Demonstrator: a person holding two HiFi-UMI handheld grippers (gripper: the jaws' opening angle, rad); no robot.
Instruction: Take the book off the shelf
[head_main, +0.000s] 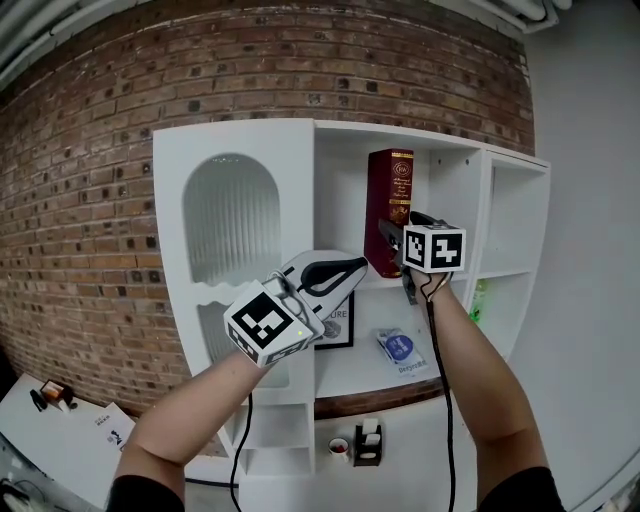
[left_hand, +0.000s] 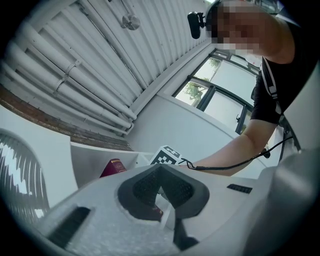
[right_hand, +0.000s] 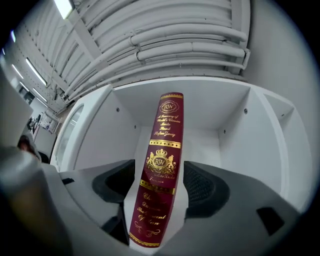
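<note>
A dark red book (head_main: 388, 205) with gold print stands upright, leaning a little, in the upper middle compartment of the white shelf unit (head_main: 235, 140). My right gripper (head_main: 386, 252) is at its lower spine. In the right gripper view the book (right_hand: 159, 150) sits between the wide jaws of the right gripper (right_hand: 160, 184), with a gap showing at the left pad (right_hand: 119, 181). My left gripper (head_main: 345, 270) hovers lower left of the book, away from it, pads together. In the left gripper view the left gripper (left_hand: 160, 172) is shut on nothing, and the book's top (left_hand: 113, 167) shows beyond.
A brick wall (head_main: 90, 200) backs the shelf. An arched niche (head_main: 232, 225) lies left of the book's compartment. Below are a framed picture (head_main: 335, 325), a blue packet (head_main: 398, 348) and a green bottle (head_main: 480, 300). A white table (head_main: 70, 440) stands at the lower left.
</note>
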